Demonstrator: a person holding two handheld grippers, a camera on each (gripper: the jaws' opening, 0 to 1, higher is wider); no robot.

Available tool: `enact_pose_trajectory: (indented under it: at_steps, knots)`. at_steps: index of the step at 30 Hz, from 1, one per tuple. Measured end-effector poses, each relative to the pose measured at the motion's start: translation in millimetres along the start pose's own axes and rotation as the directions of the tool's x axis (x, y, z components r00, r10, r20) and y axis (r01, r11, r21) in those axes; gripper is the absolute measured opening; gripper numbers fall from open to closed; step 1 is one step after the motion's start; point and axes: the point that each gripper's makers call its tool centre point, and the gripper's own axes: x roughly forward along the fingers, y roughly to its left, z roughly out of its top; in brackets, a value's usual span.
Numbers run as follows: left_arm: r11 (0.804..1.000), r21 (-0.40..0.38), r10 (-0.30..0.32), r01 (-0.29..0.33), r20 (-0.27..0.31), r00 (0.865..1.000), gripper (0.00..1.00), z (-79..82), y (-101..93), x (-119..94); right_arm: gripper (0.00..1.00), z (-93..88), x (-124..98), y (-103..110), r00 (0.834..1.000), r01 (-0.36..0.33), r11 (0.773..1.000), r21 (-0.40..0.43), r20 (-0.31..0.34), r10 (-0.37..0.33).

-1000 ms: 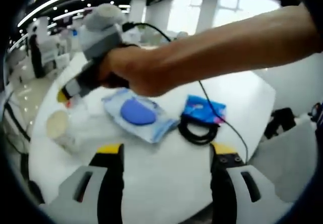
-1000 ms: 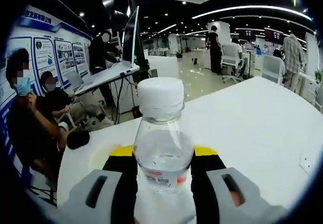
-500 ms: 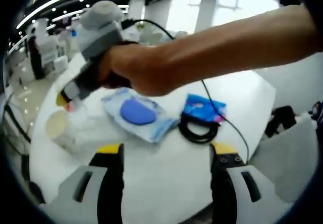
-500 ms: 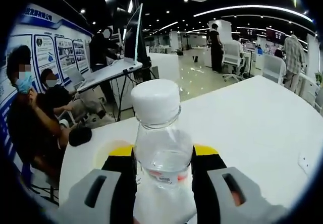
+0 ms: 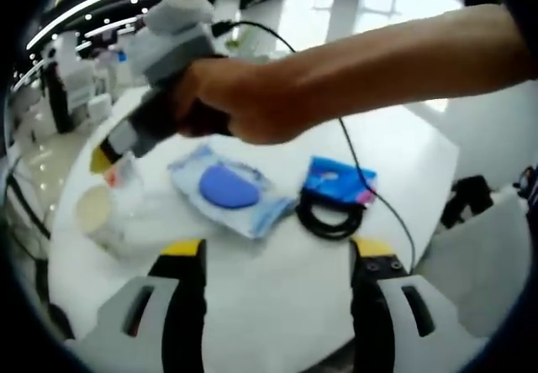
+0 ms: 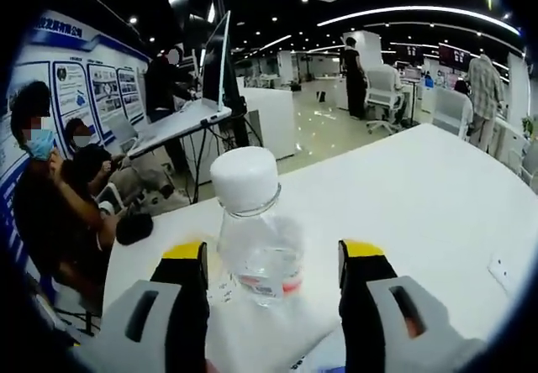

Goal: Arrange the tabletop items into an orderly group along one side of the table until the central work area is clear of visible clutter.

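**Bottle stood free between parted jaws on a white tabletop**

An open office with ceiling strip lights lay behind a white tabletop (image 5: 277, 306) in the left gripper view. The left tool (image 5: 276, 251) sat low in that view, its yellow-tipped jaws spread wide with nothing between them. Ahead of it on the tabletop lay a pale blue wipes pack (image 5: 229, 190) with a darker blue oval lid, and just to its right a coiled black cable (image 5: 330, 220) lay touching a small blue packet (image 5: 339, 180). At the left stood a cream-coloured cup (image 5: 94, 212), and near it the clear water bottle (image 5: 128, 186), blurred. A person's hand (image 5: 244, 104) reached in from the right holding the right tool (image 5: 113, 150), whose tip was close above the bottle; whether it touched could not be told from here. A black cord trailed from that tool across the tabletop.

In the right gripper view the same white tabletop (image 6: 437, 188) stretched away toward desks, chairs and standing people (image 6: 483, 87). At the left, seated people (image 6: 50, 188) were beside a wall of posters (image 6: 92, 87), with a monitor on a stand (image 6: 220, 62) behind them. The right tool (image 6: 274, 260) had its jaws apart, and the water bottle (image 6: 256, 239), white-capped and with a red-edged label, stood upright between them with a gap on each side
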Motion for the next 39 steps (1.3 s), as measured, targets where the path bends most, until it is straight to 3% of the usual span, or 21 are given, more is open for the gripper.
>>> enact_pose_trajectory:
  at_steps: [8, 16, 19, 29, 39]
  knots:
    - [1.000, 0.003, -0.006, 0.006, 0.024, 1.000, 0.66, 7.6, -4.0, -3.9, 0.70, 0.4, -57.5, -26.9, 0.998, 0.062, 0.997, -0.042, -0.005, -0.062]
    - [1.000, -0.010, -0.004, 0.004, 0.050, 0.999, 0.65, 12.9, -3.6, -7.0, 0.73, -15.2, -147.8, -43.8, 0.986, 0.168, 0.986, 0.003, 0.013, -0.168]
    - [1.000, -0.010, -0.007, 0.008, 0.054, 0.999, 0.66, 13.7, -4.8, -7.2, 0.74, -25.6, -173.9, -54.2, 0.979, 0.205, 0.979, 0.016, 0.014, -0.205]
    - [1.000, 0.000, -0.014, 0.014, 0.068, 0.998, 0.65, 16.0, -6.6, -7.6, 0.75, -70.0, -252.2, -60.8, 0.949, 0.314, 0.946, 0.075, -0.015, -0.314]
    - [0.999, 0.027, -0.027, 0.026, 0.068, 0.997, 0.65, 16.7, -10.5, -6.4, 0.74, -119.5, -294.8, -64.7, 0.919, 0.394, 0.906, 0.155, -0.057, -0.390]
